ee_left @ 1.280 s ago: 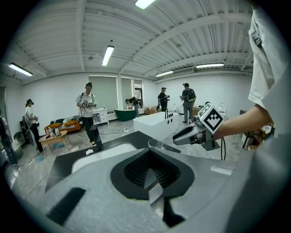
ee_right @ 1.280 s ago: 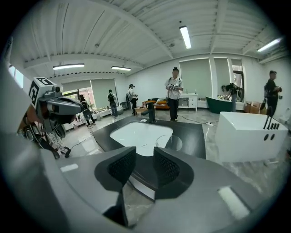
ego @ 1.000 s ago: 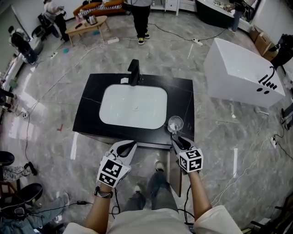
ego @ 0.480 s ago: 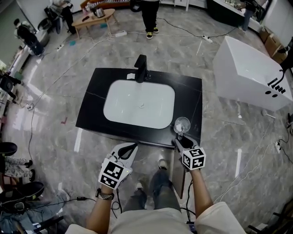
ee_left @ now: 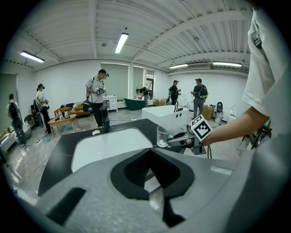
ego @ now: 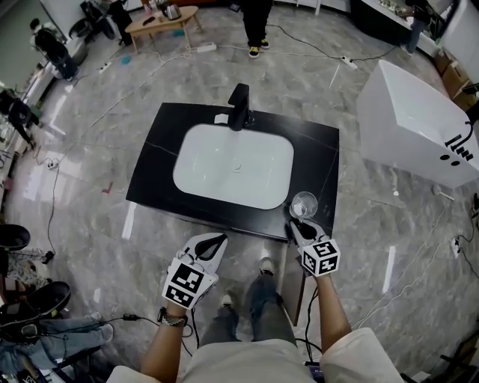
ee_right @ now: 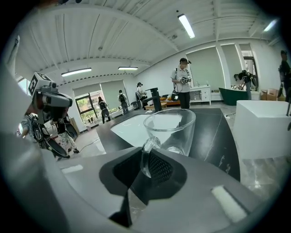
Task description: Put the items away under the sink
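Observation:
A clear glass mug (ego: 304, 203) stands on the black counter (ego: 161, 173) at its front right corner, beside the white basin (ego: 233, 164). My right gripper (ego: 296, 223) reaches it from the front. In the right gripper view the mug (ee_right: 172, 127) fills the middle and its handle sits between the fingers of my right gripper (ee_right: 146, 167). These jaws have just been closing and now grip the handle. My left gripper (ego: 216, 240) hovers in front of the counter's edge, shut and holding nothing. Its own view shows the left gripper (ee_left: 150, 178), the mug (ee_left: 162, 135) and my right gripper (ee_left: 181, 139).
A black faucet (ego: 239, 107) stands behind the basin. A brown panel (ego: 291, 283) stands edge-on below the counter by my right arm. A white tub (ego: 415, 123) sits to the right. Cables cross the marble floor, and people stand by a wooden table (ego: 161, 21) at the back.
My right gripper has sunk a little at the mug and its jaws have closed on the handle. The left gripper has sunk slightly in front of the counter.

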The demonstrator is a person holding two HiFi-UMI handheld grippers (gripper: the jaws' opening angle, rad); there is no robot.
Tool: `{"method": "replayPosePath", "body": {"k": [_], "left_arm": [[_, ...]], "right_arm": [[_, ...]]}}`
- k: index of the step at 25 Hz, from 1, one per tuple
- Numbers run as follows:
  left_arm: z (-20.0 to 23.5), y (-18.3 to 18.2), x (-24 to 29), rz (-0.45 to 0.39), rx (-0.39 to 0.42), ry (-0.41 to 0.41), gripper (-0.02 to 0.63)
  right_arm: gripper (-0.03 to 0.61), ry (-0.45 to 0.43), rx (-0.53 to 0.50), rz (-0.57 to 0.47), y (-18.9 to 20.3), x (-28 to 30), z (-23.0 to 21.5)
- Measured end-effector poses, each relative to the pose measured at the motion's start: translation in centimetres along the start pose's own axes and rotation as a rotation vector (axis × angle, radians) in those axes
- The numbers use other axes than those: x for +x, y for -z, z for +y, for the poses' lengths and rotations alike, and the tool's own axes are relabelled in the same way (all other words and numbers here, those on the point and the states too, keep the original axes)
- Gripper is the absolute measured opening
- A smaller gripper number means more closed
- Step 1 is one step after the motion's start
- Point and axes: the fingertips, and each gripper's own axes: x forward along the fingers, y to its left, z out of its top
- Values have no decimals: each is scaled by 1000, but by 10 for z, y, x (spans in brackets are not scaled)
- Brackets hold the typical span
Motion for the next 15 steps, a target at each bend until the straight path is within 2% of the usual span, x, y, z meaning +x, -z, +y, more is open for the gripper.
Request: {"method": "replayPosePath", "body": {"k": [6,15], "left_arm": [[8,2,1,-2,-20,-14,3],[17,-5,5,-16,-36,-21,3]], "right_arm": [[29,-38,-38,5,-4,7,8],[23,-177,-46,35,-11,5,31]]}}
